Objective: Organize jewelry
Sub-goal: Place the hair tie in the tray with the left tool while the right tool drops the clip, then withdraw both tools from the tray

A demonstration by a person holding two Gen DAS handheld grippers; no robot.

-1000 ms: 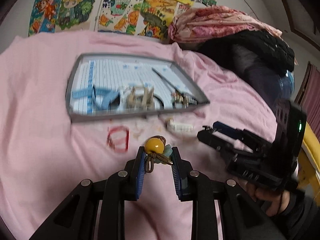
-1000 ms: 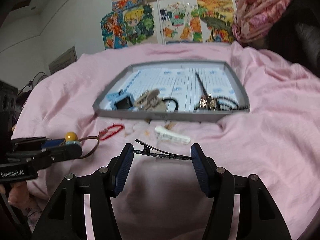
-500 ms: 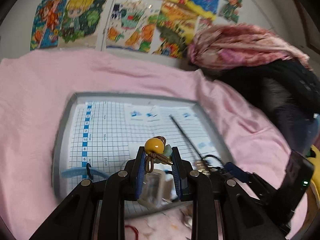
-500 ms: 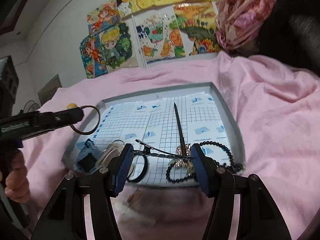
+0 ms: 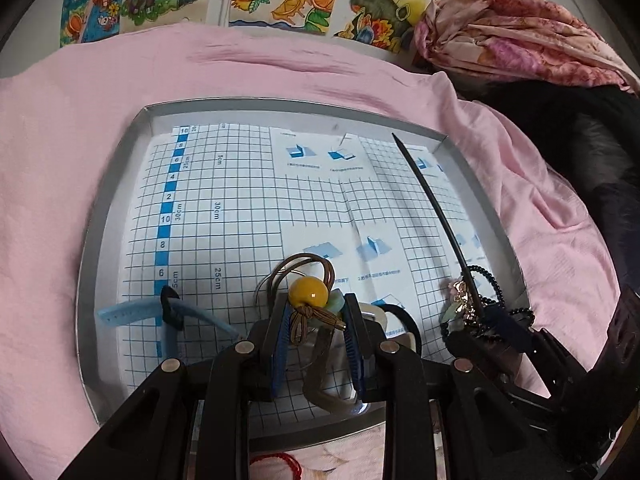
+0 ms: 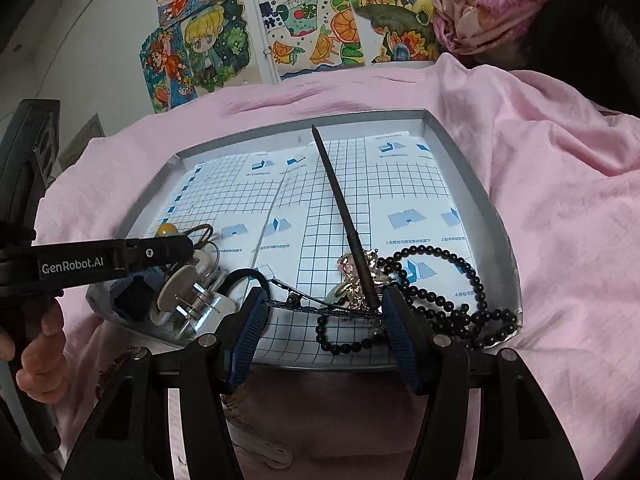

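Grey tray sitting on a pink bedsheet, lined with blue-grid paper, and most of the far half of that paper bare, so plenty of open floor toward the back rim. Left gripper hovering over the tray's near edge, fingers clamped on a hair tie with a yellow bead and brown cord loops poking out past the tips. Right gripper over the near right corner of the tray, fingers pinching a thin black hair clip crosswise by its two ends. All the clutter packed along the tray's near rim: blue strap by the left wall, a metal spool-looking thing and a black elastic loop near the middle, gold charm and black bead string jammed toward the right corner, beads nearly touching the rim there. Long dark hair stick lying diagonally from the charm up toward the back wall, splitting the free space. Red cord bracelet still outside, on the sheet just in front of the tray. Hand gripping the left handle off beyond the left wall.
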